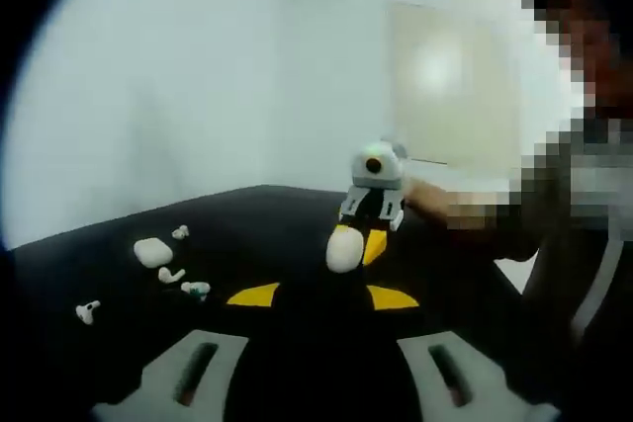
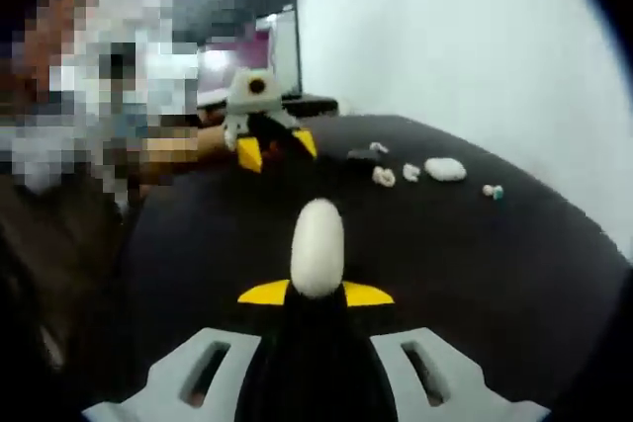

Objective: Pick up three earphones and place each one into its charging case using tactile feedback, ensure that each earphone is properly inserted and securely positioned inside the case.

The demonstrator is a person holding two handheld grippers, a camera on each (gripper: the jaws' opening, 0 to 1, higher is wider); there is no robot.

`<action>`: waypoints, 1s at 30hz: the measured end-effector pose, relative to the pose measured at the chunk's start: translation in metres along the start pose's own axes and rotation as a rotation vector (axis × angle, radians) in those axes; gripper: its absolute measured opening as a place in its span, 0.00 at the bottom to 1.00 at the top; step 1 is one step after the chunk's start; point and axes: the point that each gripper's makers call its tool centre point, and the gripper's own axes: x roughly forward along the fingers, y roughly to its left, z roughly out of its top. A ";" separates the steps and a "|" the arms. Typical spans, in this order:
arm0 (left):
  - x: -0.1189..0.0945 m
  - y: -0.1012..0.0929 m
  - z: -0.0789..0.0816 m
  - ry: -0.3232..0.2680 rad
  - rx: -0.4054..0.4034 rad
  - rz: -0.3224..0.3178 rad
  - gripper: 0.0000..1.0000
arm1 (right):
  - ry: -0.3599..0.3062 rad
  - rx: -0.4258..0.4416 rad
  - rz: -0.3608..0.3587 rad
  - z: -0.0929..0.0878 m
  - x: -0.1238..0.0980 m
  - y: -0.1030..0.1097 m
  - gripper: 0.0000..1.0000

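Note:
My right gripper (image 2: 316,294) is shut on a white oval charging case (image 2: 316,247) that stands up between its yellow tips. The left gripper view shows that gripper (image 1: 361,241) in mid-air over the table, the same case (image 1: 343,250) in its jaws. My left gripper (image 1: 323,295) is open with nothing between its fingers; the right gripper view has it (image 2: 275,150) further back. On the black table lie a second white case (image 1: 153,252) (image 2: 444,168) and several white earphones, among them one (image 1: 170,275), one with a teal tip (image 1: 195,290) and one apart (image 1: 87,311).
The black table (image 1: 277,224) ends at a white wall behind. A person's forearm (image 1: 465,210) and body are on the right of the left gripper view. A monitor (image 2: 247,56) stands behind the table's far side. A small dark object (image 2: 361,155) lies near the earphones.

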 end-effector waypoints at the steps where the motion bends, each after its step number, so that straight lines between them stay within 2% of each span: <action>1: 0.001 -0.002 -0.002 0.008 0.006 -0.004 0.30 | -0.052 -0.057 -0.003 0.009 -0.001 0.000 0.20; 2: 0.002 -0.003 -0.003 0.013 0.011 -0.006 0.30 | -0.043 -0.044 -0.002 0.006 -0.001 0.000 0.23; 8: 0.004 -0.005 -0.006 0.031 0.026 -0.013 0.30 | -0.116 -0.010 -0.010 0.018 0.015 -0.004 0.34; 10: 0.004 -0.005 -0.007 0.034 0.028 -0.011 0.30 | -0.127 -0.026 -0.022 0.022 0.024 -0.005 0.33; 12: 0.004 -0.005 -0.008 0.036 0.030 -0.012 0.30 | -0.131 -0.066 -0.004 0.025 0.030 -0.001 0.24; 14: 0.004 -0.005 -0.008 0.038 0.033 -0.011 0.30 | -0.133 -0.054 -0.011 0.030 0.034 -0.003 0.23; 18: 0.005 -0.005 -0.011 0.053 0.031 -0.012 0.30 | -0.131 -0.009 0.019 0.033 0.037 0.000 0.22; 20: 0.005 -0.004 -0.011 0.054 0.018 -0.012 0.30 | -0.152 0.029 0.037 0.036 0.036 0.001 0.22; 23: 0.004 -0.002 -0.009 0.046 -0.008 -0.007 0.27 | -0.260 0.059 0.088 0.056 0.030 0.009 0.21; 27: 0.004 -0.004 -0.007 0.031 -0.028 -0.017 0.25 | -0.395 0.051 0.162 0.085 0.025 0.025 0.21; 30: 0.005 -0.012 -0.001 -0.001 -0.031 -0.060 0.26 | -0.429 0.012 0.209 0.097 0.029 0.041 0.21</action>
